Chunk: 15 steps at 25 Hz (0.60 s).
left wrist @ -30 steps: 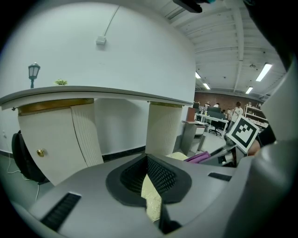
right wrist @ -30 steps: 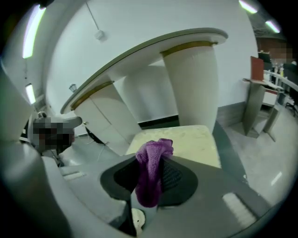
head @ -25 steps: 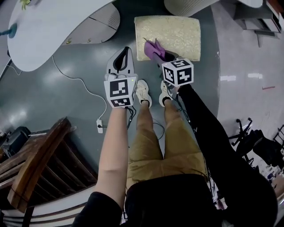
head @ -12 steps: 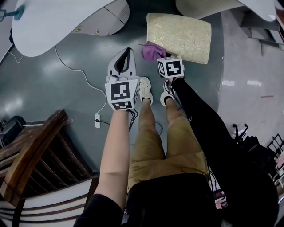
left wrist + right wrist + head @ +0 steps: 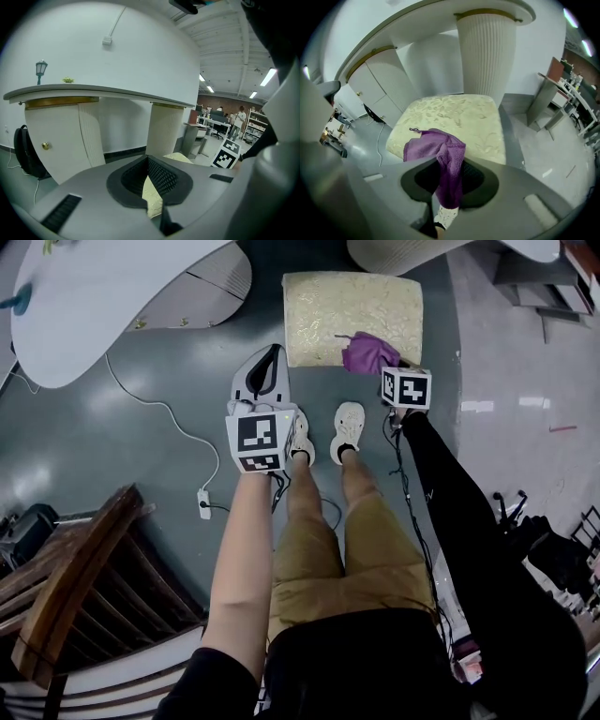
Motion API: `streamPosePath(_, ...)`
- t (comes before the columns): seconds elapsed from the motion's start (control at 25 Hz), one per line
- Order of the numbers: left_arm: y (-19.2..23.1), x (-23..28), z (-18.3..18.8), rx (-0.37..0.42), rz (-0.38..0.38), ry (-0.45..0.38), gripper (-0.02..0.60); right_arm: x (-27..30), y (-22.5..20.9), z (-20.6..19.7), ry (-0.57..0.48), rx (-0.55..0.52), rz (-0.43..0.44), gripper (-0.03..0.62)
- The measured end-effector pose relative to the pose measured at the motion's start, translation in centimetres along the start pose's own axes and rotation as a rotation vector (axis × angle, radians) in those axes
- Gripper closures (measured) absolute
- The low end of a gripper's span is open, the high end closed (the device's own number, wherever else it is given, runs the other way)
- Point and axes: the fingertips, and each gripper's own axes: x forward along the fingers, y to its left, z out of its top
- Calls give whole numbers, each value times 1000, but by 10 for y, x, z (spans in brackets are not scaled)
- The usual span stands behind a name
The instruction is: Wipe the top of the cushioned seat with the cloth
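The right hand-held gripper pinches the purple cloth, which lies just ahead of it on the near edge of the seat, while the left hand-held gripper is pressed together and empty; friction on the seat may pull the cloth out of the pinch.

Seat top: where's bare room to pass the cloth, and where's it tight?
Bare: the far half of the seat, toward the ribbed pillar, and its near-left corner. Crowded: the near-right edge, where the purple cloth bunches in the right claw.
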Motion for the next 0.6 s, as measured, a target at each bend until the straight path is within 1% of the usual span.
streamPosePath(0.2,-27,15,6,27,-21,6,574,-20,-86,-13,5,24,-103,514)
streamPosePath(0.32,-39,23,10,41,-25,11,574,-32,-127,-20,20,47,-169,514)
streamPosePath(0.44,-50,28,12,55,-26,19,574,-42,-151,-29,29,58,-215,514)
streamPosePath(0.6,-65,29,21,72,-12,11,574,-56,-168,-37,40,59,-264,514)
